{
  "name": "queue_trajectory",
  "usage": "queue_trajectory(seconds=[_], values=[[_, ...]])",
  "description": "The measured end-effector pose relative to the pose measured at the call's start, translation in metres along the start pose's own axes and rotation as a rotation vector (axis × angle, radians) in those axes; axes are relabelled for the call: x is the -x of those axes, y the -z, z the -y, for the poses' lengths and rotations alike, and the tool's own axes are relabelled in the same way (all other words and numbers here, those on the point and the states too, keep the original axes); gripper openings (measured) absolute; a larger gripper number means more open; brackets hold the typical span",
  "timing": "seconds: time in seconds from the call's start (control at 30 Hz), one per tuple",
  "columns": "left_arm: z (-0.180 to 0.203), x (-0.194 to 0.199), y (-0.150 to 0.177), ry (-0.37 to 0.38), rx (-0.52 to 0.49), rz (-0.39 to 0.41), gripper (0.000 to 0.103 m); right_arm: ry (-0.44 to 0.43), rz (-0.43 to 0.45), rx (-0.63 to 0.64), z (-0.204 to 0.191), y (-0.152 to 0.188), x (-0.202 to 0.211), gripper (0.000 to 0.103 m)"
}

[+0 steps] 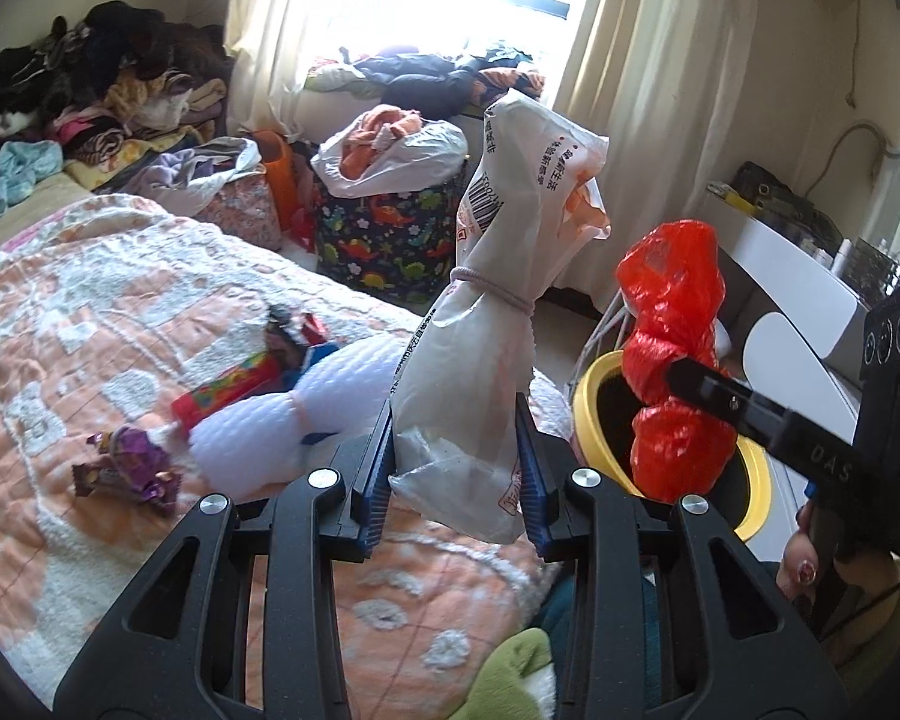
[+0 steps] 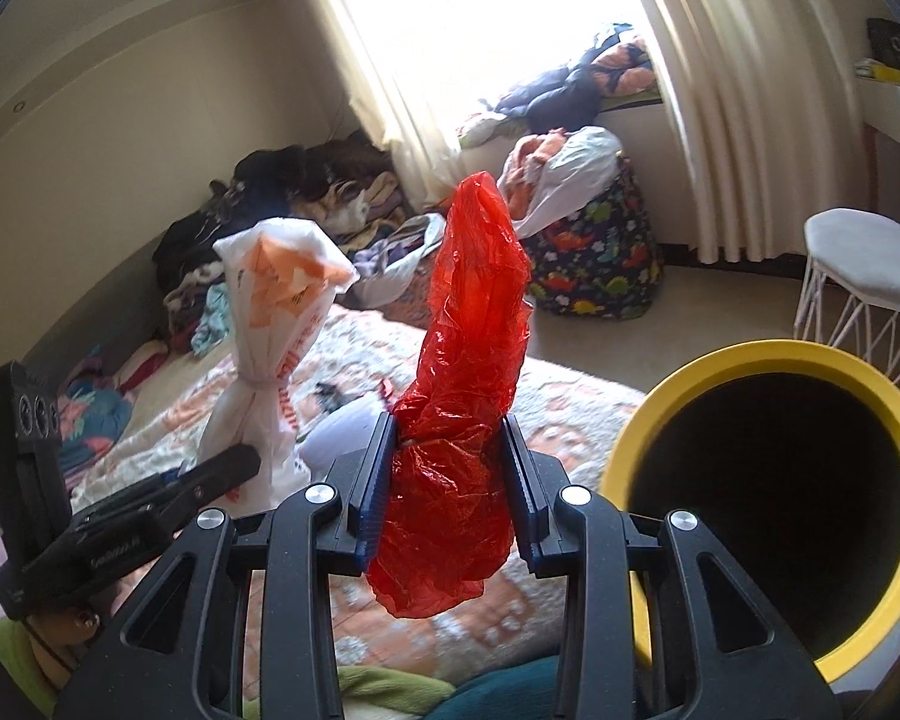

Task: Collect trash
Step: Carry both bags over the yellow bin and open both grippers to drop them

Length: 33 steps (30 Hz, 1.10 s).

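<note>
Left claw (image 1: 456, 468) clamped on white bag (image 1: 498, 276) (tied with a band), above the bed (image 1: 90, 312). Right claw (image 2: 447, 480) gripping red bag (image 2: 468, 372), beside yellow bin (image 2: 768, 480). Farther: wrappers (image 1: 132, 468) on bed.

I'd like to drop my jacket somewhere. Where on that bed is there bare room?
The quilt lies bare left of the red wrapper and purple wrapper, and in front near the left gripper. It is crowded at the clothes pile by the wall.
</note>
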<state>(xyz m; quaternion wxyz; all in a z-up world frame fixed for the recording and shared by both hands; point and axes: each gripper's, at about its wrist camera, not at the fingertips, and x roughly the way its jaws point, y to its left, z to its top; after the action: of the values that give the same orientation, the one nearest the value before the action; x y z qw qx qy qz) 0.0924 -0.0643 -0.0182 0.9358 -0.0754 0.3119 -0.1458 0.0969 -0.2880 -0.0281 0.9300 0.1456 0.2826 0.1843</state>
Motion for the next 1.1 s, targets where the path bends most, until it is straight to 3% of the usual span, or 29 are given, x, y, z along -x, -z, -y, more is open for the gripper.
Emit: queue_trajectory(seconds=[0.57,1.1], values=[[0.046,-0.031,0.001,0.053,-0.080,-0.064,0.028,0.123,0.061,-0.139,0.061,-0.013,0.024,0.033],[0.089,-0.079,0.006,0.097,-0.134,-0.166,0.028,0.237,-0.011,-0.270,0.125,-0.005,0.022,0.033]])
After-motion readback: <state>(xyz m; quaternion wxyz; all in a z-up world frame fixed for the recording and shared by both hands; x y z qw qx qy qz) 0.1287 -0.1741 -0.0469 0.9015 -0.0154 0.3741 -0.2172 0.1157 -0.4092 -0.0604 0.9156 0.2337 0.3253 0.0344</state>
